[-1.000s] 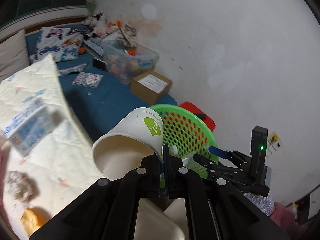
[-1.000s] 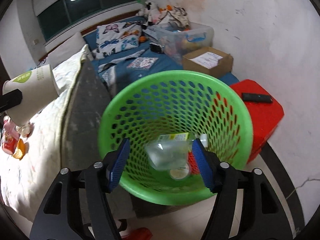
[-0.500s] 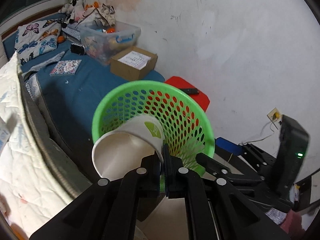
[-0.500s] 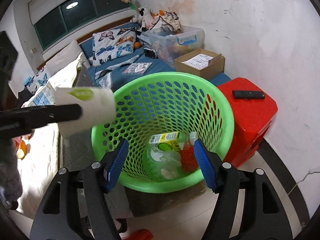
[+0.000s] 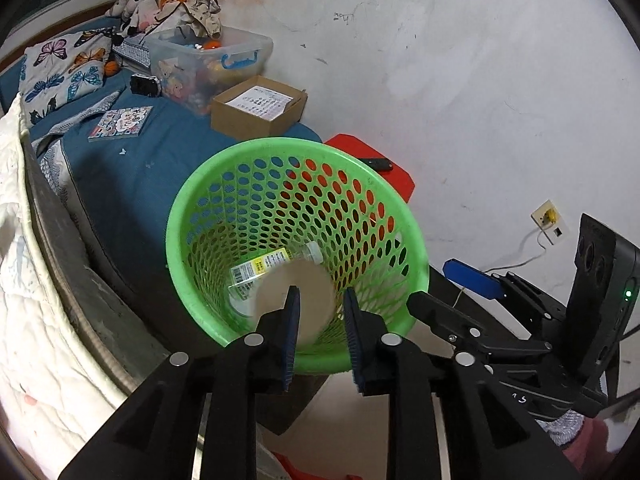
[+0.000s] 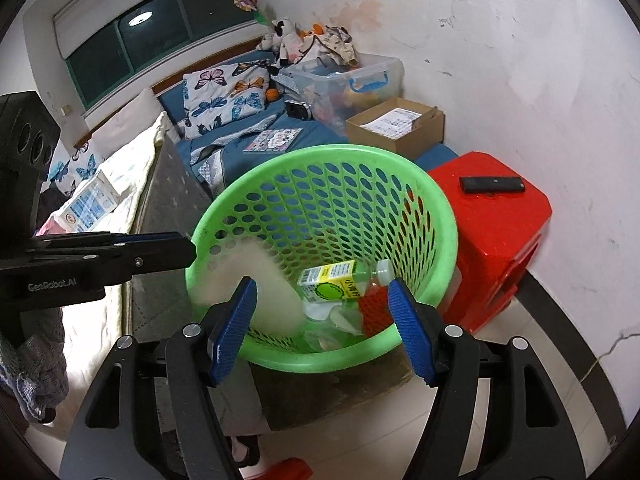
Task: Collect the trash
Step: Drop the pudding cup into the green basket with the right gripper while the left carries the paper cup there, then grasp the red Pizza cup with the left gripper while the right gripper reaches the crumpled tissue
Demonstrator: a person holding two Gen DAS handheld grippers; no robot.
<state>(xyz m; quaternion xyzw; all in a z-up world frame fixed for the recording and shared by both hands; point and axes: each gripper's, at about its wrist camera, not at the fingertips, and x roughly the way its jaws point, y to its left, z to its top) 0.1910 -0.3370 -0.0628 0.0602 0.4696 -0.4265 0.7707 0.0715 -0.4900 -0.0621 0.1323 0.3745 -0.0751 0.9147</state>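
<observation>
A green perforated basket point(image 5: 208, 200) point(image 6: 444, 216) stands by the bed. A white paper cup point(image 5: 312, 288) point(image 6: 256, 276), blurred, is inside the basket, free of any finger. A clear plastic bottle with a yellow-green label point(image 6: 332, 282) point(image 5: 264, 266) lies at the basket's bottom beside red wrapping point(image 6: 374, 310). My left gripper point(image 5: 319, 312) is open above the basket's near rim. My right gripper point(image 6: 322, 312) is open and empty just in front of the basket. The left gripper's fingers point(image 6: 152, 254) reach in from the left in the right wrist view.
A red plastic stool point(image 6: 500, 224) with a black remote point(image 6: 492, 184) stands right of the basket against the white wall. The bed point(image 5: 132, 168) holds a cardboard box point(image 5: 256, 108), a clear storage bin point(image 5: 208, 64), a book and pillows. A white quilt point(image 5: 24, 280) lies at left.
My left gripper moved over the basket, opened and let go of the paper cup, which is now inside the basket. The right gripper stayed open near the basket.
</observation>
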